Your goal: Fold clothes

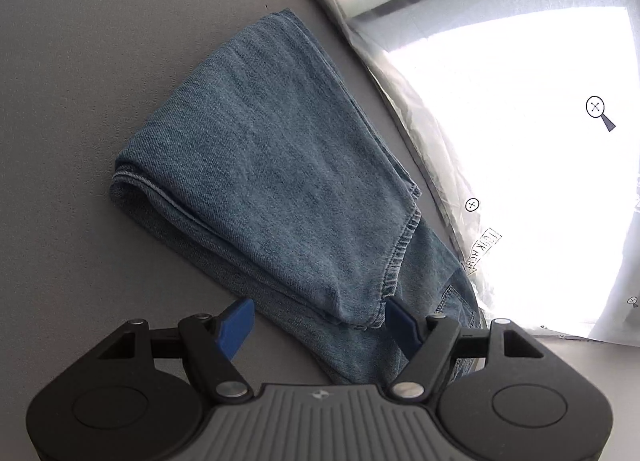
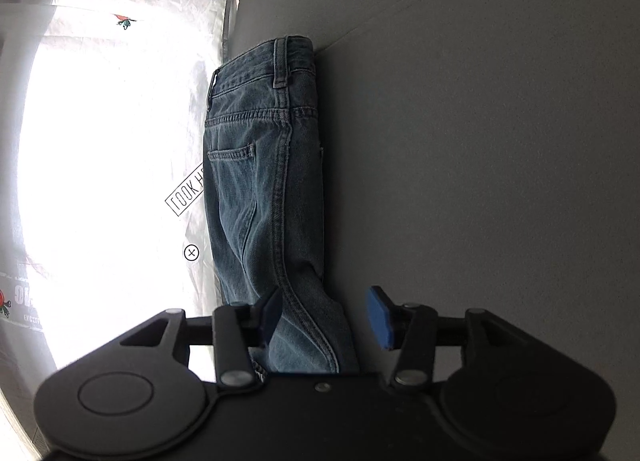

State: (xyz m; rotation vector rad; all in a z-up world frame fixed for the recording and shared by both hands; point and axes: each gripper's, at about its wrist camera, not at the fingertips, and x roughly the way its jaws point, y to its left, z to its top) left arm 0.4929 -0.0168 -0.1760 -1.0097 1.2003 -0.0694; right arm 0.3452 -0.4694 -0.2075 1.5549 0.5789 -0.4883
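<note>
A pair of blue denim jeans [image 1: 272, 165] lies folded on a grey table [image 1: 80, 101], its legs doubled over with a hem edge running down toward the right finger. My left gripper [image 1: 320, 325] is open, its blue pads wide apart just in front of the folded leg end, with cloth lying between them. In the right wrist view the jeans [image 2: 260, 189] show the waistband, a belt loop and a back pocket, stretching away from the gripper. My right gripper [image 2: 326, 313] is open, its fingers straddling the denim with the left pad [image 2: 272, 313] against the fabric.
A bright white plastic sheet [image 1: 520, 141] with printed marks lies along the jeans' far side, and the jeans partly overlap this sheet [image 2: 100, 141]. Bare grey table [image 2: 480, 181] spreads to the right of the right gripper.
</note>
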